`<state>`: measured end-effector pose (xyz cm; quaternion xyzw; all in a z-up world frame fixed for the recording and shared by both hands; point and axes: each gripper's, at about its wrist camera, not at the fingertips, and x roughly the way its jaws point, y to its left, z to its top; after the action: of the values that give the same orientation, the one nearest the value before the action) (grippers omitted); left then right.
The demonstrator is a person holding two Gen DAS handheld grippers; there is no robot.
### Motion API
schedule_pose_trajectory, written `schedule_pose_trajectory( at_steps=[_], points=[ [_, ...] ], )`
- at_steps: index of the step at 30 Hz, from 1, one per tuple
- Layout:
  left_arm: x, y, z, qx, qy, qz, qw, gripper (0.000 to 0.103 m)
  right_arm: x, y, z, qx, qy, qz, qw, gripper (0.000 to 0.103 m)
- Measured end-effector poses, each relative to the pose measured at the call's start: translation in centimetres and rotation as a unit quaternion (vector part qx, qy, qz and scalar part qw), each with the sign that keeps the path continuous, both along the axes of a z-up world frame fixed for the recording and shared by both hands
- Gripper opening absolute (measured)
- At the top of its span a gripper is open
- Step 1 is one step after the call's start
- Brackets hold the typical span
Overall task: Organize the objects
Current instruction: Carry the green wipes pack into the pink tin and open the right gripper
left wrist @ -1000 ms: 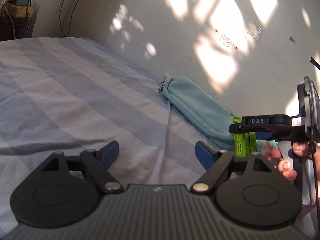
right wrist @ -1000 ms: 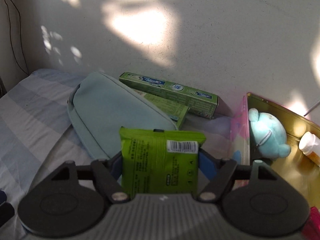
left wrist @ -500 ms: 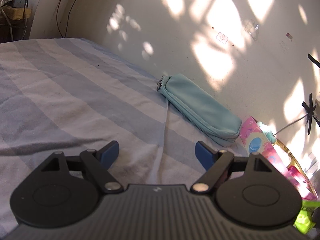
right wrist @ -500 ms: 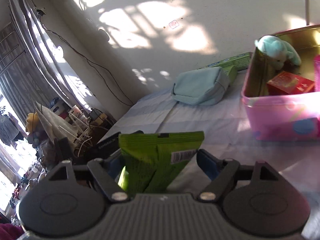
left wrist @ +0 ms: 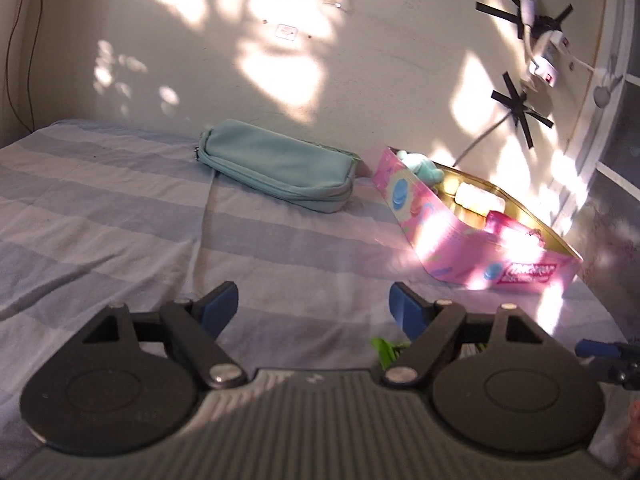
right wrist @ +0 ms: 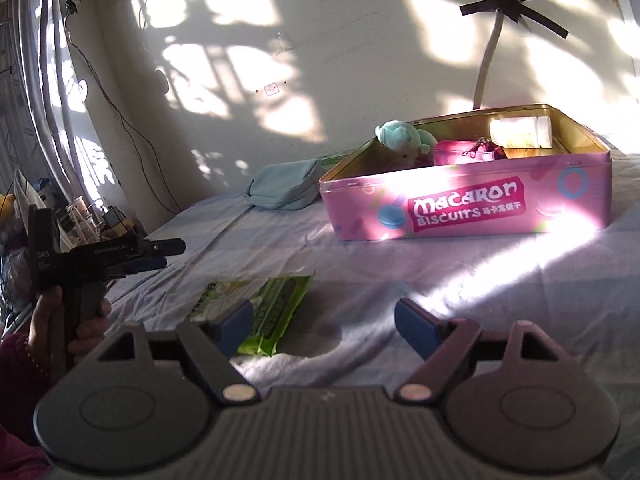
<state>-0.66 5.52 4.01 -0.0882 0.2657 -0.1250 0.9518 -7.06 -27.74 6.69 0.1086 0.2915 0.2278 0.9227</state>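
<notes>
Between the right gripper's (right wrist: 324, 320) spread jaws lies only striped bedsheet (right wrist: 360, 280); the green packet (right wrist: 260, 312) rests flat just behind its left finger, released. Beyond, a pink biscuit tin (right wrist: 464, 208) holds a teal plush (right wrist: 400, 140). Likewise the left gripper (left wrist: 314, 306) is spread wide, gripping nothing, with a teal pouch (left wrist: 276, 164) well ahead.

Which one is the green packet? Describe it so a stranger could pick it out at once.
Start at the pink biscuit tin on the striped bedsheet, then come toward the right gripper. The green packet lies flat on the sheet just past the gripper's left finger, apart from the tin. It is the only bright lime-green, shiny thing there; the pale teal pouch is cloth and sits by the wall.
</notes>
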Motion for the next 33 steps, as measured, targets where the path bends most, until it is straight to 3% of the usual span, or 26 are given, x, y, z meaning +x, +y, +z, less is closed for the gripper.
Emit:
schedule_pose_trajectory(
  at_steps=[3,10,11,12,13,15,17,23,28,33],
  points=[
    [-1.0,-1.2,-0.4,0.006,0.036,-0.034,0.9988,0.077,0.9,2.9,-0.7,-0.028,-0.005,0.036,0.999,0.080],
    [0.2,-2.6,-3.2,-0.047,0.122,-0.078,0.9884,0.059,2.5,7.6,-2.9,-0.095,0.013,0.101,0.990,0.079],
    [0.0,-3.2,-3.3,-0.045,0.110,-0.082,0.9895,0.052,2.6,7.9,-3.2,-0.100,0.014,0.103,0.990,0.077],
    [0.1,-3.7,-3.4,-0.054,0.115,-0.102,0.9867,0.042,2.4,8.2,-3.3,-0.104,0.003,0.108,0.989,0.066],
    [0.2,-4.0,-3.3,-0.067,0.121,-0.109,0.9844,0.041,2.2,8.6,-3.3,-0.106,-0.002,0.119,0.987,0.062],
    [0.2,-5.0,-2.5,-0.044,0.106,-0.106,0.9878,0.039,1.8,9.1,-2.9,-0.117,-0.020,0.121,0.986,0.054],
    [0.3,-5.6,-0.9,-0.031,0.076,-0.110,0.9906,0.039,1.1,9.7,-2.3,-0.143,-0.057,0.109,0.982,0.053],
    [2.9,-7.9,4.1,-0.041,0.001,-0.136,0.9899,0.039,1.7,7.7,1.4,-0.134,-0.156,0.045,0.978,0.053],
    [6.7,-12.6,6.0,-0.015,-0.048,-0.152,0.9870,0.039,5.5,5.5,3.2,-0.150,-0.181,-0.013,0.972,0.053],
    [11.1,-16.1,5.6,-0.002,-0.046,-0.151,0.9874,0.039,10.4,2.8,2.7,-0.151,-0.161,-0.045,0.974,0.053]
  ],
)
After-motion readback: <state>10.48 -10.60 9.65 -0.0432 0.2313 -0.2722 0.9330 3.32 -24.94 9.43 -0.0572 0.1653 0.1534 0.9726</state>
